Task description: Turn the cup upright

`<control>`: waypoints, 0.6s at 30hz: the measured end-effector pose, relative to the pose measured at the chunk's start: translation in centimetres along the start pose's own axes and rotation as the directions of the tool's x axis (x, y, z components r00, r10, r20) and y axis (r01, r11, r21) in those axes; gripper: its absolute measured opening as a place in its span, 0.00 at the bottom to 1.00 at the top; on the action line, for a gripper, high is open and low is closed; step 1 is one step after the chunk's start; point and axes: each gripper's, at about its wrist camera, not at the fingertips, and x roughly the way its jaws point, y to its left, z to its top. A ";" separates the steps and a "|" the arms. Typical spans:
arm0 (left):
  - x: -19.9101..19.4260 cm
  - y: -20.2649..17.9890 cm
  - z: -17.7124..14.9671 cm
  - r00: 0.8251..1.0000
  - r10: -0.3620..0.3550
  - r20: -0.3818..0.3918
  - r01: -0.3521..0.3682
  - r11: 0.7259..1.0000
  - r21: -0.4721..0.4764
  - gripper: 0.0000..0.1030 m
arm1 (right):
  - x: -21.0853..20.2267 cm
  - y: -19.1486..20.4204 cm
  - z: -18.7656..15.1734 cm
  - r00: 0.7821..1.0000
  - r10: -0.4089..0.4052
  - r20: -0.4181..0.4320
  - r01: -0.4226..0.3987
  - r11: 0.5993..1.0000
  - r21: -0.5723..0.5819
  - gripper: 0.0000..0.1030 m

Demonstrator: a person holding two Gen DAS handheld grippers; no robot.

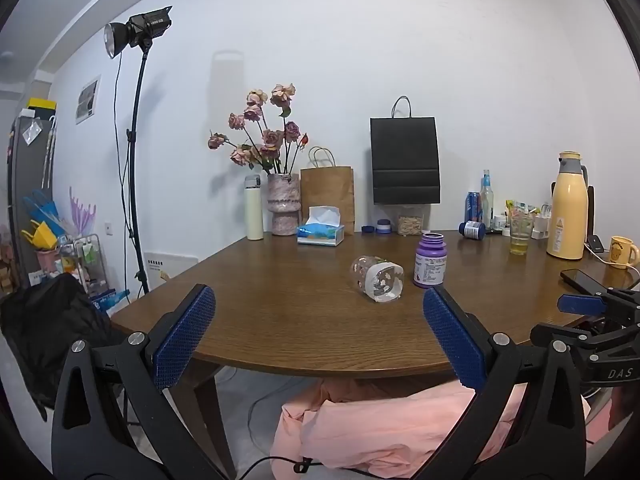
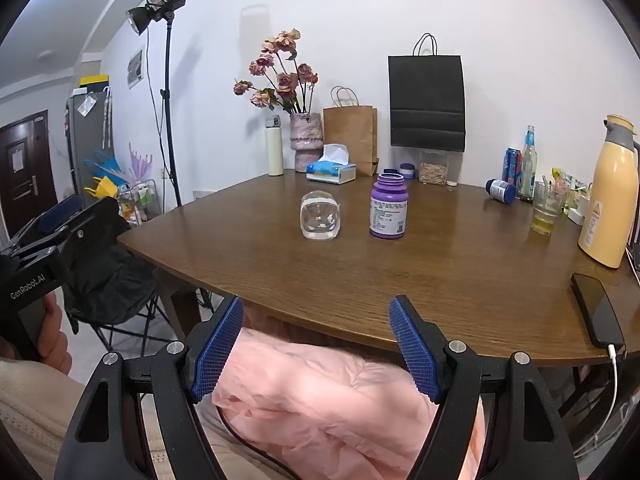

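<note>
A clear glass cup [image 1: 377, 279] with small flower prints lies on its side on the brown wooden table [image 1: 280, 320], its open mouth toward me and to the right. In the right wrist view the cup [image 2: 319, 220] shows end-on. My left gripper [image 1: 318, 334] is open and empty, at the table's near edge, short of the cup. My right gripper [image 2: 316, 350] is open and empty, also at the near edge, well back from the cup. The right gripper also shows at the right of the left wrist view [image 1: 592, 316].
A purple bottle [image 1: 430, 261] stands just right of the cup. A tissue box [image 1: 320, 232], vase of flowers [image 1: 283, 208], paper bags, a yellow thermos [image 1: 568, 208], a glass [image 1: 521, 236] and a phone [image 2: 598, 310] stand around the table. Pink fabric [image 2: 340, 400] lies below the edge.
</note>
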 end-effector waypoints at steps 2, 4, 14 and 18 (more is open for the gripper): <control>0.0 0.0 0.0 1.000 0.000 0.010 0.000 1.000 -0.001 1.00 | 0.0 0.0 -0.1 1.000 0.004 0.002 -0.004 1.000 0.007 0.78; -0.1 0.0 0.0 1.000 0.000 0.012 0.000 1.000 -0.001 1.00 | 0.1 0.0 -0.2 1.000 0.006 -0.001 -0.006 1.000 0.004 0.78; 0.2 0.1 0.1 1.000 -0.003 0.006 0.003 1.000 -0.003 1.00 | -0.2 0.1 0.0 1.000 0.004 0.001 -0.004 1.000 0.007 0.78; 0.3 0.0 0.2 1.000 0.000 0.011 0.000 1.000 -0.002 1.00 | -0.1 -0.1 -0.1 1.000 0.002 0.002 -0.002 1.000 0.007 0.78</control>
